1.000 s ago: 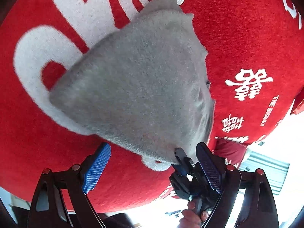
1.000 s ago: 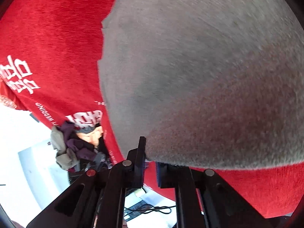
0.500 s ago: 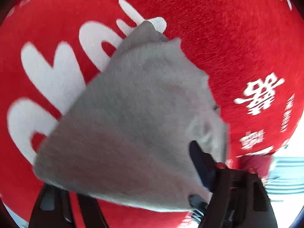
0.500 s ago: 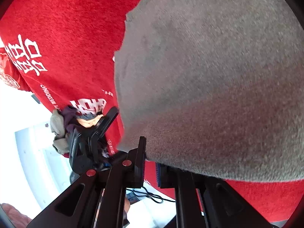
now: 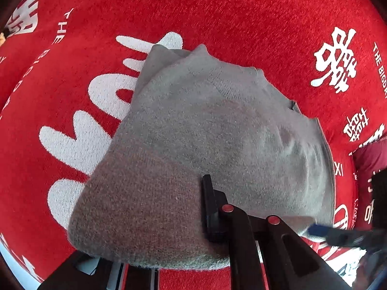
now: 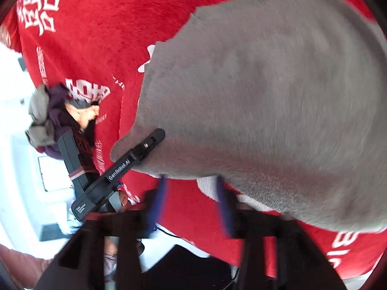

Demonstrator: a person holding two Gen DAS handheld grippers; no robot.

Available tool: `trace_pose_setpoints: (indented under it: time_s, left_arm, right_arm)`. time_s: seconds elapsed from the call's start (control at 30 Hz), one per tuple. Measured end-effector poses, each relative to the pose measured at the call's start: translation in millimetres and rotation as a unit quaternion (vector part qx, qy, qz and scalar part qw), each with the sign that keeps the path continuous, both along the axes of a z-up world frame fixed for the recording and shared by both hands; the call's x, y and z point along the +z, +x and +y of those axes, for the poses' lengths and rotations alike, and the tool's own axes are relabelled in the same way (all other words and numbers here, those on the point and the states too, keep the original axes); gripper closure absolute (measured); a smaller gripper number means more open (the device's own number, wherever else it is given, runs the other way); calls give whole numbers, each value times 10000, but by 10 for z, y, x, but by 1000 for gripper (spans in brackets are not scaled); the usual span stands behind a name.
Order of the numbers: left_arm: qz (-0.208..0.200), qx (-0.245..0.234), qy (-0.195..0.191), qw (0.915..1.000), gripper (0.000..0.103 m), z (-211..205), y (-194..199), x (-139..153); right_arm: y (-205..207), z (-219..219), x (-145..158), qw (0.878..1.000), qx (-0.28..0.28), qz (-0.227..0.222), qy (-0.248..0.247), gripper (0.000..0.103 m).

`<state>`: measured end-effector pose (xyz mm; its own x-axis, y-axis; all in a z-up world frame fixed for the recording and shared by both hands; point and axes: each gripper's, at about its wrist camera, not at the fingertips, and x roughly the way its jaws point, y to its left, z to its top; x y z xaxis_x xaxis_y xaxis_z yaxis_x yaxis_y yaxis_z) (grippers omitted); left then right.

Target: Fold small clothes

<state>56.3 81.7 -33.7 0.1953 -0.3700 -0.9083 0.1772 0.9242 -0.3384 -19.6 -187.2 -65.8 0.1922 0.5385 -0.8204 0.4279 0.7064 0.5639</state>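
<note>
A grey knitted garment (image 5: 205,149) lies on a red cloth with white lettering (image 5: 241,19). My left gripper (image 5: 183,236) is shut on the garment's near edge; the cloth drapes over its left finger and only the right finger (image 5: 208,205) shows. In the right wrist view the same garment (image 6: 266,96) fills the upper right, and the left gripper's finger (image 6: 145,147) pinches its left corner. My right gripper (image 6: 191,205) is open, blurred, with its blue pads just below the garment's edge and nothing between them.
A pile of small clothes, grey, purple and tan (image 6: 50,118), lies at the red cloth's left edge in the right wrist view. A dark red garment (image 5: 370,154) lies at the right in the left wrist view. White floor and cables show below the table edge.
My right gripper has let go of the grey garment and opened. My left gripper has closed on the garment's near edge and carried it across, so the garment now lies folded over.
</note>
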Motion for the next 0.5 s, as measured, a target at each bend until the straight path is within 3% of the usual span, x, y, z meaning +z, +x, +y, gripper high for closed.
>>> trace_pose_setpoints:
  time_s: [0.3, 0.43, 0.5]
  left_arm:
    - [-69, -142, 88, 9998, 89, -1, -18, 15]
    - [-427, -414, 390, 9975, 89, -91, -96, 85]
    - [-822, -784, 642, 9915, 89, -169, -176, 167]
  right_arm:
    - [676, 72, 246, 9952, 792, -25, -570, 36]
    - [1067, 249, 163, 9896, 1248, 250, -662, 36]
    - [1270, 358, 119, 9847, 1559, 365, -687, 36]
